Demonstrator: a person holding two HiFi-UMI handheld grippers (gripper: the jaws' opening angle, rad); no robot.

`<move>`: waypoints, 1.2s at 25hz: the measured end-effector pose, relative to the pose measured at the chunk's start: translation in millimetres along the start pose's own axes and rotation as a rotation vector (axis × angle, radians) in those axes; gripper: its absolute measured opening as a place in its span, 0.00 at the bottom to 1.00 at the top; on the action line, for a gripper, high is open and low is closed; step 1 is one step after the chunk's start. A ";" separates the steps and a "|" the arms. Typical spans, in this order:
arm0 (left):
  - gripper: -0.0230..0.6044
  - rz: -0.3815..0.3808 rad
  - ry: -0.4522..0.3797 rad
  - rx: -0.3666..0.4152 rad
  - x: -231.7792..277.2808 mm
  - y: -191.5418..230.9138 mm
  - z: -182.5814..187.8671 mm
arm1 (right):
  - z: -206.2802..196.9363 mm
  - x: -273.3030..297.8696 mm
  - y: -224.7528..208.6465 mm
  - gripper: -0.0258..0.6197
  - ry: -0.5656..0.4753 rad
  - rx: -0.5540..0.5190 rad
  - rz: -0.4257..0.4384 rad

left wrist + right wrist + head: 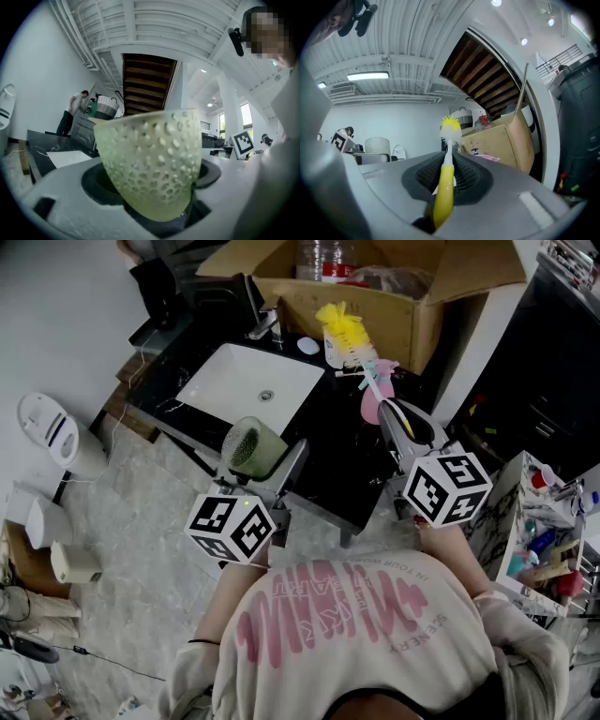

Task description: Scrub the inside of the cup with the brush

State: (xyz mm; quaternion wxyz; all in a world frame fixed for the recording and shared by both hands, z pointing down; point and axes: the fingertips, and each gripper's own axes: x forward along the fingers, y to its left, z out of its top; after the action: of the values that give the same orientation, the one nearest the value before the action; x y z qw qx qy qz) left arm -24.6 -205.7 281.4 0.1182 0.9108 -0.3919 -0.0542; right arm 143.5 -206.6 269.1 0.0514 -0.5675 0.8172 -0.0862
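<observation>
Between the jaws of the left gripper (272,476), the cup (251,448) is clamped by its dimpled wall. It is tilted with its mouth toward you, at the front edge of the surface (342,479) just before the sink (246,381). The brush (349,338) is well apart from it, and the right gripper (405,427) has its jaws closed on the tail of the yellow handle.

Expect two faults. The long handle is likely to pivot in the jaws once the bristles press sideways, because the grip is far from the head. The cup may slip or deform under that push, and it would then drop past the surface edge to the floor (141,549).

Both grippers point away from you and tip upward. The left one is low and near your body. The right one aims the bristles toward the cardboard box (412,320).
</observation>
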 end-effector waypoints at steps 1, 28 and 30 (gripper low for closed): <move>0.65 0.000 0.001 0.001 -0.2 0.0 -0.1 | -0.4 -0.1 0.2 0.12 0.001 0.001 0.000; 0.65 -0.114 0.197 0.125 1.9 -2.3 -28.5 | 13.5 -24.1 51.3 0.12 0.136 0.008 0.356; 0.65 -0.099 0.193 0.135 1.1 4.6 -28.3 | 10.2 -24.3 55.3 0.12 0.164 -0.011 0.386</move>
State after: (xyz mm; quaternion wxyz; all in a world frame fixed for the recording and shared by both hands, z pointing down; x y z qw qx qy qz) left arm -21.6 -204.7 309.9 0.0909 0.9358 -0.3362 0.0546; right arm 103.1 -165.8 247.8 -0.0030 -0.3919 0.9126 -0.1162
